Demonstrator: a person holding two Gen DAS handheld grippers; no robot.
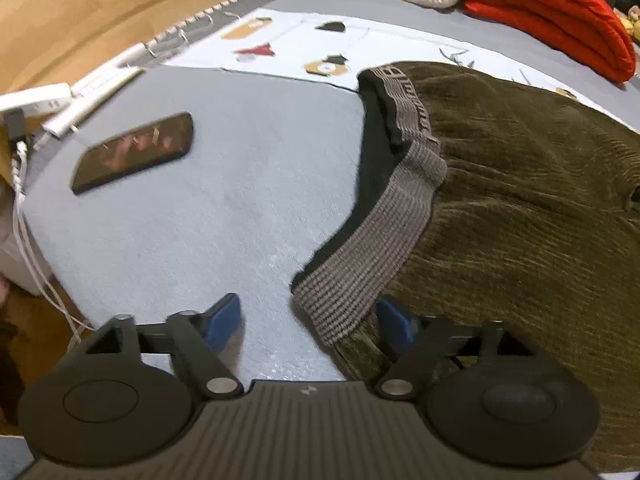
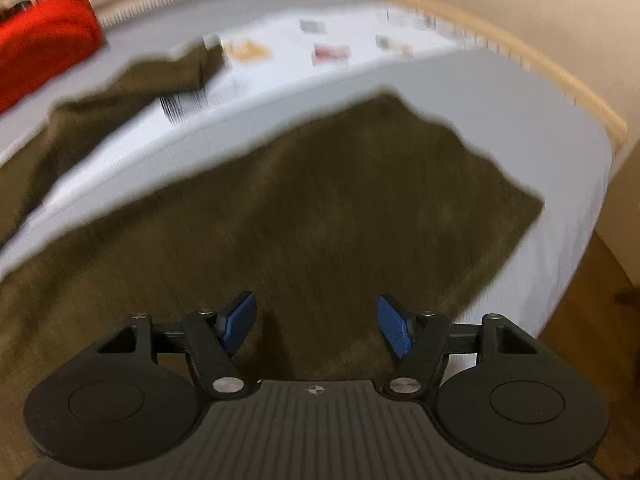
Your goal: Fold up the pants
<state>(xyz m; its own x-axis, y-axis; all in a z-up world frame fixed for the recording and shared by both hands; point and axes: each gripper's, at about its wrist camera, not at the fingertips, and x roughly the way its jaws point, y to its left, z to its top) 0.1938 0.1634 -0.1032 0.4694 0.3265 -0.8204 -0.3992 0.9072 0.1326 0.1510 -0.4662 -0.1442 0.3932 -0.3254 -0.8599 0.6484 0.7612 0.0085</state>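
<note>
Pants (image 1: 520, 208): ribbed olive corduroy, knit grey waistband (image 1: 372, 248). Phone (image 1: 132, 152): glossy glass. Bedsheet (image 1: 208, 232): matt woven cloth

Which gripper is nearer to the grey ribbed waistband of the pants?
Left. The left gripper is open with the waistband corner between its fingers. The right gripper hovers open over a pant leg; no waistband appears in its view.
</note>
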